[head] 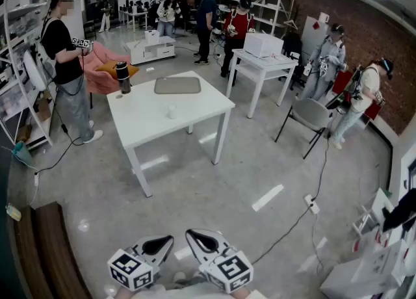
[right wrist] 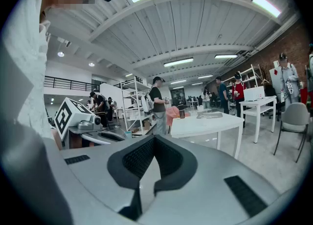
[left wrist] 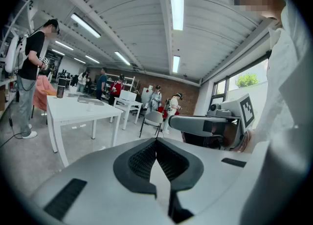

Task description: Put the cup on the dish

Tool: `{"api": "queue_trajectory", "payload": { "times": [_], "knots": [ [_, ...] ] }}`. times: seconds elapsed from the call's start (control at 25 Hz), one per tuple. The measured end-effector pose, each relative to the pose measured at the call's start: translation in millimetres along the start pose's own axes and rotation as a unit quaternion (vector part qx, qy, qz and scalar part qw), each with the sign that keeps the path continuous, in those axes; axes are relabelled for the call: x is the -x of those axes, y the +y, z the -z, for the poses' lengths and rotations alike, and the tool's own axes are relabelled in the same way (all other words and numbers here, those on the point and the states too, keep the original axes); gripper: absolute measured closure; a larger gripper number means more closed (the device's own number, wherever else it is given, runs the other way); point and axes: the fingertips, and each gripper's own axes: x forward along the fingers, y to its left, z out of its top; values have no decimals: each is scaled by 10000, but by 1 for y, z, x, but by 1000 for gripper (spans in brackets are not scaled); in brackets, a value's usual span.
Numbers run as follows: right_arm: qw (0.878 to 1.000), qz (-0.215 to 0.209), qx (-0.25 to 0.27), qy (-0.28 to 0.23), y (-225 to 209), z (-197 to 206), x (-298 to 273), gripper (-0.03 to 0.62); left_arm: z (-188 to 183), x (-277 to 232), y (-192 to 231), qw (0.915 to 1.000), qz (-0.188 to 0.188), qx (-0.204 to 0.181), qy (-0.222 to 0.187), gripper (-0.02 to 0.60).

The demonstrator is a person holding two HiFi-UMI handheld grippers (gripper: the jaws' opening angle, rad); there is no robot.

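A small white cup (head: pixel 171 110) stands near the middle of a white table (head: pixel 195 119) far ahead. Beyond it lies a flat grey dish (head: pixel 177 85). Both grippers hang low and close to my body, a long way from the table. My left gripper (head: pixel 166 242) is shut with nothing in it, its pads meeting at the tips (left wrist: pixel 156 143). My right gripper (head: pixel 194 236) is beside it, also shut and empty (right wrist: pixel 154 141). From the right gripper view, the cup (right wrist: pixel 199 108) and the dish (right wrist: pixel 210 115) look small on the distant table.
A dark flask (head: pixel 123 77) stands at the table's far left corner. A person (head: pixel 68 64) stands left of the table, and several more are at the back. A grey chair (head: pixel 311 116), a second white table (head: pixel 263 67) and a floor cable (head: pixel 305 207) lie to the right.
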Motion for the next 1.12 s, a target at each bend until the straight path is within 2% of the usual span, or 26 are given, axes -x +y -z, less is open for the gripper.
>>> {"api": "queue_trajectory", "payload": {
  "times": [0.12, 0.28, 0.6, 0.88, 1.12],
  "knots": [
    [9999, -32, 2, 135, 1, 8, 1, 582, 3, -4, -7, 10000, 49, -22, 75, 572],
    [9999, -80, 23, 87, 1, -3, 2, 582, 2, -7, -7, 10000, 47, 23, 49, 572],
    [9999, 36, 53, 124, -7, -3, 3, 582, 4, -13, -9, 10000, -16, 13, 73, 572],
    [9987, -412, -306, -16, -12, 2, 11, 579, 8, -28, -17, 9998, -75, 152, 64, 572],
    [9976, -465, -493, -107, -29, 7, 17, 580, 14, -42, -19, 9996, -200, 199, 4, 572]
  ]
}}
